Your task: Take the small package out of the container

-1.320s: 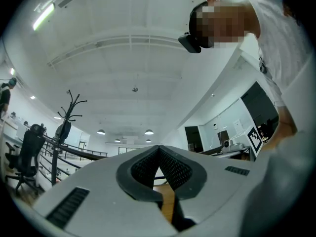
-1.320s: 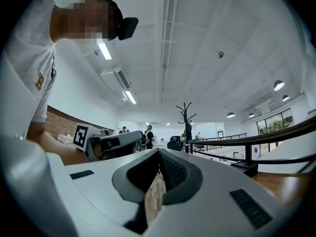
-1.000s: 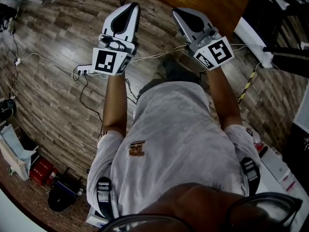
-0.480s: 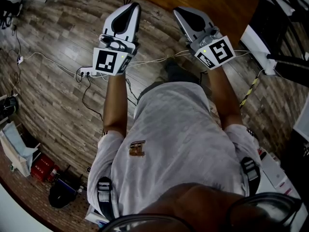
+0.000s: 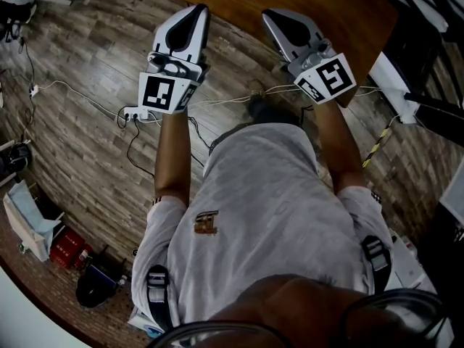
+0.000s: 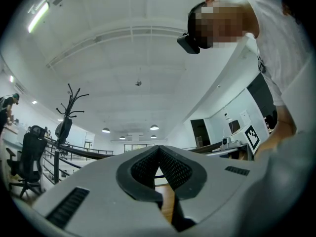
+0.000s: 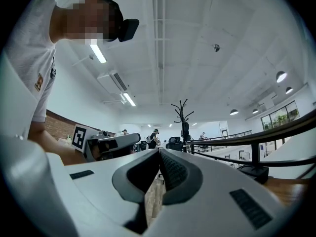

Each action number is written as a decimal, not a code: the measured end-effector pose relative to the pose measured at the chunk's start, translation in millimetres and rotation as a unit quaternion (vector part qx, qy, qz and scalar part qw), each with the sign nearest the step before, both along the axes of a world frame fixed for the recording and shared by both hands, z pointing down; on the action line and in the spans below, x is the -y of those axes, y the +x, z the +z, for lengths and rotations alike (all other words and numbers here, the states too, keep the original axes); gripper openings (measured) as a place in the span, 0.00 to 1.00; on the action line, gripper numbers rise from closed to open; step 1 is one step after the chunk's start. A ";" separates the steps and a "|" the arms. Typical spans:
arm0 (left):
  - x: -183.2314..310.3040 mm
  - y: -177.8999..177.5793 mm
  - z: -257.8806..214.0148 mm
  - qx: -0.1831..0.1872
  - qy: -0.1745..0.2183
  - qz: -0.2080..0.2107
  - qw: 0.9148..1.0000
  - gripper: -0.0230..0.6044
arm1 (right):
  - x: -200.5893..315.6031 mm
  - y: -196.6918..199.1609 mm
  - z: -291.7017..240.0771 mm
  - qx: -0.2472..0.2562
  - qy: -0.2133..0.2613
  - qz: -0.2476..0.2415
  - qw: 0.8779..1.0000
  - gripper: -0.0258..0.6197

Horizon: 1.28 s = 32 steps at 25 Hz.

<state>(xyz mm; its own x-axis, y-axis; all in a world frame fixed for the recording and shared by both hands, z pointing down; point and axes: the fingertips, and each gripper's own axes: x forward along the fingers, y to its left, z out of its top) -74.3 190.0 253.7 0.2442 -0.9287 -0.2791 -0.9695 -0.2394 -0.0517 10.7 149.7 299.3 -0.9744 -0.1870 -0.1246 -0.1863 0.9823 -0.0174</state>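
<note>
No small package and no container shows in any view. In the head view my left gripper (image 5: pixel 196 11) is held out in front of the person's body over the wood floor, its jaws shut with nothing between them. My right gripper (image 5: pixel 270 14) is held beside it, also shut and empty, its tip over the edge of a brown table (image 5: pixel 326 2). Both grippers point up and forward. In the left gripper view the left gripper (image 6: pixel 159 149) shows its pads meeting against the ceiling. In the right gripper view the right gripper (image 7: pixel 159 152) has its pads pressed together.
White cables (image 5: pixel 80 93) and a power strip (image 5: pixel 130 112) lie on the wood floor at left. A red box (image 5: pixel 64 249) and bags sit at the lower left. A coat stand (image 6: pixel 69 107), an office chair (image 6: pixel 28 154) and a dark railing (image 7: pixel 256 144) stand around the room.
The head view has shifted so more of the brown table shows at the top. Both grippers stay shut and almost still; the right one has drifted slightly right.
</note>
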 end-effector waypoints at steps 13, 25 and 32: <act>151.1 -12.4 21.6 0.024 -0.032 -0.021 0.999 0.07 | 155.9 -12.2 11.7 0.007 -0.016 -0.017 1.000 0.09; 231.8 -6.2 21.6 0.039 -0.047 -0.024 0.998 0.07 | 240.4 -5.2 11.8 0.004 -0.018 -0.025 1.000 0.09; 265.3 -18.3 22.1 0.063 -0.057 -0.008 0.996 0.07 | 265.6 -16.8 11.6 0.002 -0.018 -0.019 1.000 0.09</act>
